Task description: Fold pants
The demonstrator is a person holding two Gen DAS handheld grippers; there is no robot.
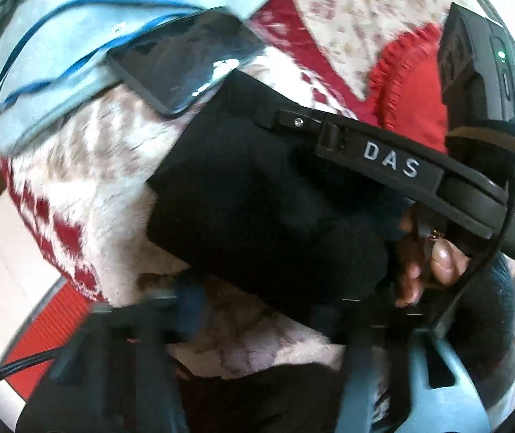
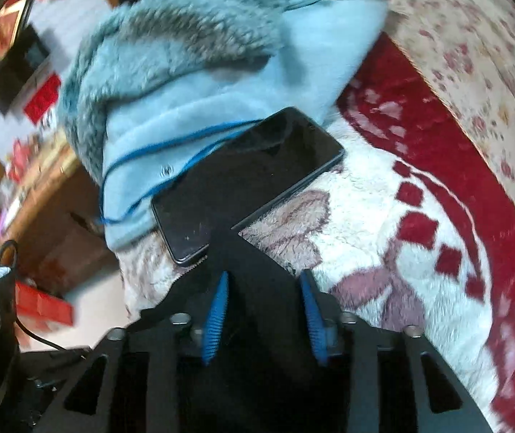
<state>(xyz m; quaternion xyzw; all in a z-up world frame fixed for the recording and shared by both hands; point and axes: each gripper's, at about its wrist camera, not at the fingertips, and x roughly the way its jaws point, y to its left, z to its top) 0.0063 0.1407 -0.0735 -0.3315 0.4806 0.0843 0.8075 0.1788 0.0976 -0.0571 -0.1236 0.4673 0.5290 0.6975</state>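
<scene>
The pants (image 1: 257, 216), black and folded to a flat block, lie on a fleece blanket (image 1: 87, 166) patterned in white and red. In the left wrist view they fill the centre, with the right tongs (image 1: 394, 166) (marked "DAS") crossing them from 3 o'clock, and a hand (image 1: 434, 259) gripping that tool at 4 o'clock. A phone (image 1: 188, 61) lies screen up at 11 o'clock from the pants, its near corner just over their edge. A pale blue garment (image 1: 59, 54) with a blue cord (image 1: 30, 68) sits beyond the phone at 10 o'clock. A red knit piece (image 1: 412, 83) lies at 2 o'clock.

In the right wrist view the right tongs (image 2: 262, 310) stand apart, their blue pads (image 2: 217, 310) either side of a black point of the pants (image 2: 243, 252) that runs up to the phone (image 2: 250, 176) at 12 o'clock.

The left tongs (image 1: 257, 324) are blurred at 6 o'clock; I cannot tell whether they are apart or together.
</scene>
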